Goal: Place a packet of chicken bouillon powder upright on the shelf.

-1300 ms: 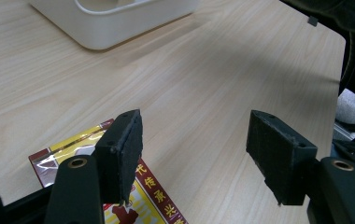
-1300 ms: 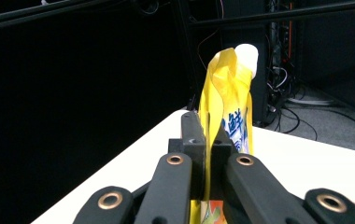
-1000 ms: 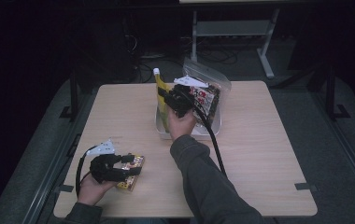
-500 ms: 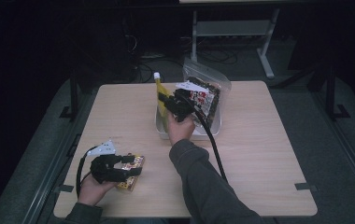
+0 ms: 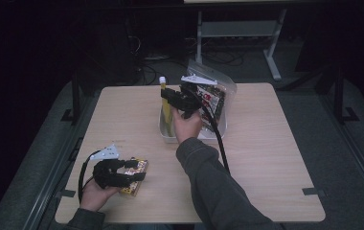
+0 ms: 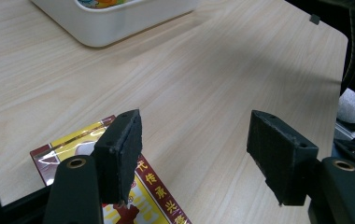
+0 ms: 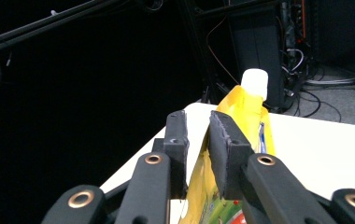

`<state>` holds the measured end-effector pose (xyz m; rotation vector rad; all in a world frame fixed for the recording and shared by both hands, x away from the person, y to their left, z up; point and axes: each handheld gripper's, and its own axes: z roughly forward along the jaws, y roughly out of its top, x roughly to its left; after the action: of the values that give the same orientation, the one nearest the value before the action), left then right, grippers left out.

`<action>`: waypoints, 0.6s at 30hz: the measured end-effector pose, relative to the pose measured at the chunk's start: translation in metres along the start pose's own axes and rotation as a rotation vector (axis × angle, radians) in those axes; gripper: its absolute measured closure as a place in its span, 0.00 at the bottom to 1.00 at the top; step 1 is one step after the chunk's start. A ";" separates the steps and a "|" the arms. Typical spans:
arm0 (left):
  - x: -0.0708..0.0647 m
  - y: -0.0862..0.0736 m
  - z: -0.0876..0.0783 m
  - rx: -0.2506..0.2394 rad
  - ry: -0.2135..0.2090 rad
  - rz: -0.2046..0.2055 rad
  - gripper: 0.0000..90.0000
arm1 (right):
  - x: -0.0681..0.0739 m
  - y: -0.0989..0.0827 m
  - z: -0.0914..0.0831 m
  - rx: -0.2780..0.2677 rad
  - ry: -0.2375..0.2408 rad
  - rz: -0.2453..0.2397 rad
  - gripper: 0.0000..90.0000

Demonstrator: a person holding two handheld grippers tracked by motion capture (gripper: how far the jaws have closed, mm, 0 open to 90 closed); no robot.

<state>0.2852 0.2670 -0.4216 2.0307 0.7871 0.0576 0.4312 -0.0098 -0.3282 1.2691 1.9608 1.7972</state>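
A yellow spouted pouch (image 5: 168, 115) with a white cap stands upright at the left end of the white bin (image 5: 189, 139). My right gripper (image 5: 168, 98) is at its upper part. In the right gripper view the jaws (image 7: 196, 119) have just been opening; a narrow gap shows between them, with the pouch's (image 7: 248, 112) thin edge still in it. My left gripper (image 5: 130, 170) rests low near the table's front left, open wide over a red and gold snack packet (image 5: 139, 167). In the left gripper view the packet (image 6: 73, 144) lies under one jaw of the left gripper (image 6: 194, 135), and nothing is between the jaws.
A clear plastic bag (image 5: 216, 98) of snacks leans in the bin's right half. The bin (image 6: 119, 23) sits at the table's far middle. Bare wood spreads right of the person's sleeve (image 5: 218, 191). A metal stand (image 5: 237, 28) is beyond the table.
The right gripper has shifted slightly left with the pouch and its jaws have parted a little. The left gripper and the packet have stayed put.
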 end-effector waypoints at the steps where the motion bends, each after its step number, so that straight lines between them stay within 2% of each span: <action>1: 0.000 0.000 0.000 0.000 0.001 -0.002 0.39 | 0.000 0.001 -0.001 0.004 0.001 -0.001 0.89; 5: 0.001 0.000 0.000 0.002 0.007 -0.001 0.38 | -0.002 0.001 -0.001 0.025 -0.007 0.005 0.99; 11: 0.002 -0.001 -0.001 0.009 0.032 0.000 0.35 | -0.005 0.001 0.000 0.032 0.007 0.023 0.98; 12: 0.002 -0.001 -0.002 0.012 0.040 0.002 0.34 | -0.005 0.002 -0.001 0.033 0.011 0.026 0.96; 13: 0.002 -0.001 -0.002 0.015 0.050 0.003 0.32 | -0.006 0.002 -0.001 0.041 0.032 0.042 0.89; 14: 0.002 -0.001 -0.002 0.017 0.059 0.004 0.31 | -0.007 0.003 -0.002 0.046 0.032 0.048 0.85; 18: 0.001 -0.002 -0.002 0.033 0.101 0.016 0.30 | -0.007 0.005 -0.005 0.054 0.042 0.049 0.77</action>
<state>0.2844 0.2698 -0.4226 2.0788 0.8405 0.1583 0.4343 -0.0188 -0.3254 1.3173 2.0308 1.8190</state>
